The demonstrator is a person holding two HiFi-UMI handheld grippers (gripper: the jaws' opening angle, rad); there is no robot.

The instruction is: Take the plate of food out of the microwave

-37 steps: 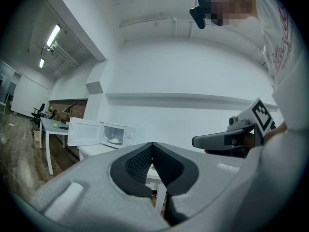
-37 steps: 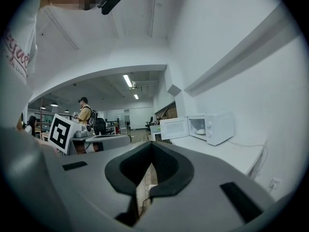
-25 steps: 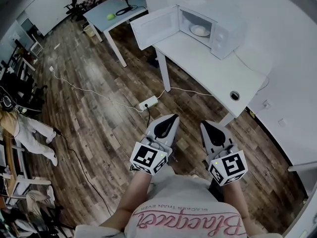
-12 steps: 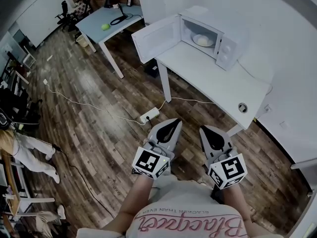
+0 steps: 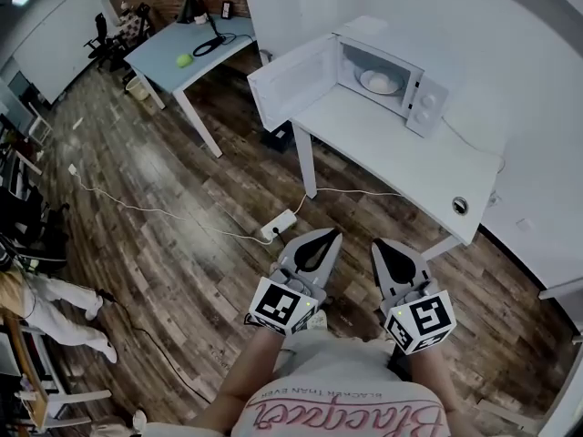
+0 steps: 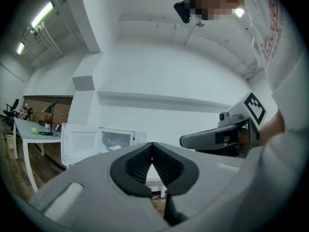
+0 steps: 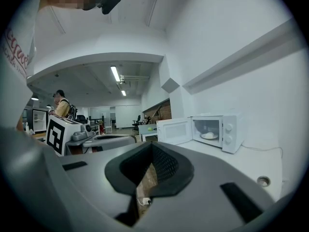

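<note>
Two grippers are in my hands, both carrying nothing, and I sweep from the left. Far ahead of the left gripper (image 5: 330, 236) and well off to its left stands a pale blue rectangular desk (image 5: 159, 48) with a small green ball (image 5: 184, 60) on top. Just ahead of that gripper's tip, on the brown wooden plank floor (image 5: 164, 198), lies a white power strip (image 5: 279, 225), its cable trailing away to the left. The left gripper's jaws are pressed together at the tips with nothing between them, as its own view shows plainly. The right gripper (image 5: 380, 245) is just beside it, and its jaws are closed tight and empty too. Ahead of both grippers, and well apart from them, stands a white rectangular table (image 5: 392, 153). On its far end sits a white boxy microwave oven (image 5: 426, 103), its door (image 5: 291, 80) swung wide open to the left. The white round plate of food (image 5: 381, 82) rests inside the oven cavity, far ahead of the right gripper, and neither gripper touches it.
</note>
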